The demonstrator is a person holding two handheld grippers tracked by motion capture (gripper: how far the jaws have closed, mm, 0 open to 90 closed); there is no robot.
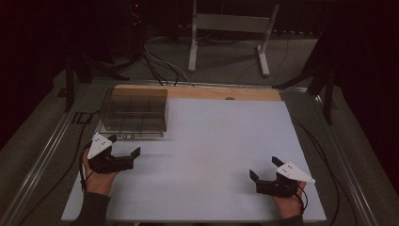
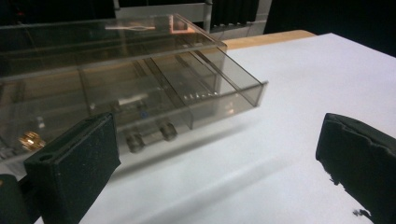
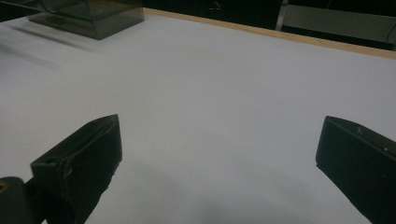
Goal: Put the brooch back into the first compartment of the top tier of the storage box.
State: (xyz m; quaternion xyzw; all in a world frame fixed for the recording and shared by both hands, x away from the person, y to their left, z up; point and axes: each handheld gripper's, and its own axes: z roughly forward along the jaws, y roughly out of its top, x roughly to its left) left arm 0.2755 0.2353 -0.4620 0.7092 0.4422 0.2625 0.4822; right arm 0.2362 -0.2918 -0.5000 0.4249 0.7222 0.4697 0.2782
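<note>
Both jaws gaping empty, I'm steering my left gripper [image 1: 126, 151] low and square toward the smoked compartment box [image 1: 136, 112], right gripper [image 1: 264, 168] idling.

Only the clear box [image 1: 134, 113] at the far left blocks the white tabletop [image 1: 216, 141].
</note>
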